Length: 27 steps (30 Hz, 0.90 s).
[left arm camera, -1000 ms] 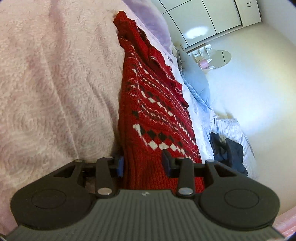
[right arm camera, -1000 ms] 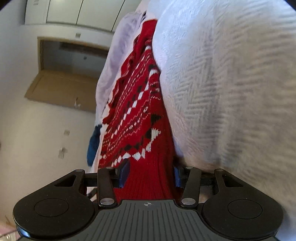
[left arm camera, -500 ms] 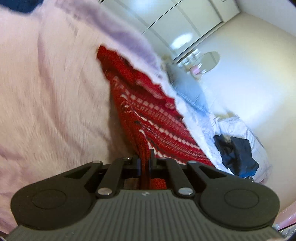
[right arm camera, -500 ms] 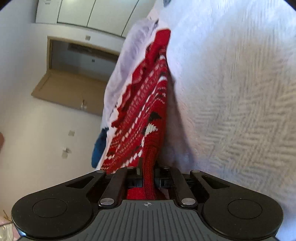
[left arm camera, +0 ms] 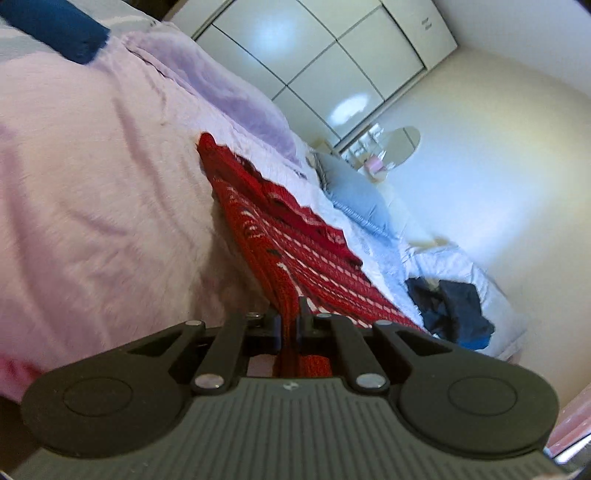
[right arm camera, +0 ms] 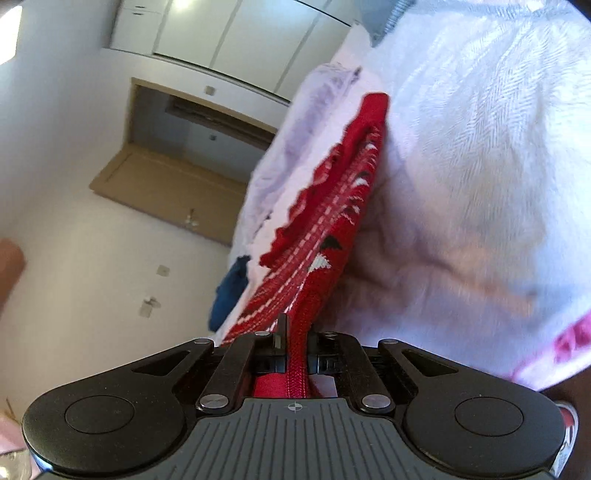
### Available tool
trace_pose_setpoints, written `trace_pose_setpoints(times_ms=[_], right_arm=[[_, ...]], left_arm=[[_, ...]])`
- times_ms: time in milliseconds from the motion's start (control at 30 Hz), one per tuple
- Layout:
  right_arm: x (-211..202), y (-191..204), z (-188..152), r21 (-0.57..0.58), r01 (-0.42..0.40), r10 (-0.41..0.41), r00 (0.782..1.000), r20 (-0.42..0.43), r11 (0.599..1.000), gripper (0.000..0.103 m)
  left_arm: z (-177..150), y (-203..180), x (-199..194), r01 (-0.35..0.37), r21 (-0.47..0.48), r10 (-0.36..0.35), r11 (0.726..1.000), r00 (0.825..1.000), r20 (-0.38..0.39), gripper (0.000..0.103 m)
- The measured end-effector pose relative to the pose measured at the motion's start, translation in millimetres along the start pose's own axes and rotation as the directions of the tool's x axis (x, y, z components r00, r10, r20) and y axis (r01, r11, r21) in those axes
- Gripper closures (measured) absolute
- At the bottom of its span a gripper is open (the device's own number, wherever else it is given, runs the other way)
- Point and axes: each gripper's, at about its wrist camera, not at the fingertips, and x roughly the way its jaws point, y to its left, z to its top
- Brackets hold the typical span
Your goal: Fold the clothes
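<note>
A red knitted sweater [left arm camera: 295,243] with white and black patterning lies stretched across a pale pink bedspread [left arm camera: 92,206]. My left gripper [left arm camera: 291,317] is shut on the ribbed hem of the sweater, which rises off the bed toward the jaws. In the right wrist view the same red sweater [right arm camera: 332,218] runs up from the bedspread [right arm camera: 480,166], and my right gripper [right arm camera: 297,332] is shut on another part of its hem. Both held edges are lifted; the far end of the sweater still rests on the bed.
A lilac blanket [left arm camera: 236,99] lies beyond the sweater. A blue garment [left arm camera: 55,26] sits at the far bed edge, a grey pillow [left arm camera: 354,192] and dark clothes [left arm camera: 450,306] to the right. White wardrobe doors [left arm camera: 332,55] and an open door [right arm camera: 173,184] stand behind.
Both grippers went from open around the sweater hem to shut on it, then rose and pulled back, lifting the hem off the bed. More of the room and bed shows now.
</note>
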Motion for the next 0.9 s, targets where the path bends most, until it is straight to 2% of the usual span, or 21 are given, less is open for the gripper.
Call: trace_pose_setpoints(times_ms=[267, 400, 567, 700, 800, 900], right_arm=[[-52.9, 17.2, -93.4, 0.069, -0.029, 0.026, 0.999, 0.032, 0.997, 0.1], [-62.3, 18.8, -106.9, 0.102, -0.007, 0.005, 1.0, 0.018, 0.995, 0.1], [-56.6, 34.2, -73.5, 0.065, -0.031, 0.031, 1.0, 0.004, 0.997, 0.1], [-26.8, 51.0, -17.7, 0.037, -0.041, 0.041, 0.999, -0.013, 0.998, 0.1], [6.7, 55.7, 38.2, 0.034, -0.036, 0.037, 0.999, -0.029, 0.999, 0.1], [49.0, 51.0, 96.8, 0.038, -0.015, 0.016, 1.0, -0.017, 0.999, 0.1]], left_arm=[[-55.9, -9.7, -81.2, 0.011, -0.056, -0.01, 0.998, 1.0, 0.002, 0.099], [-57.8, -7.8, -86.6, 0.001, -0.078, -0.002, 0.997, 1.0, -0.014, 0.099], [-23.9, -8.2, -68.1, 0.044, -0.115, -0.045, 0.992, 0.999, -0.006, 0.099], [30.3, -6.8, -31.1, 0.052, -0.121, -0.055, 0.991, 0.998, -0.021, 0.099], [80.2, 1.0, 15.7, 0.075, -0.158, -0.082, 0.985, 0.996, -0.037, 0.099], [132.2, 10.1, 78.9, 0.055, -0.164, -0.064, 0.985, 0.997, -0.051, 0.098]])
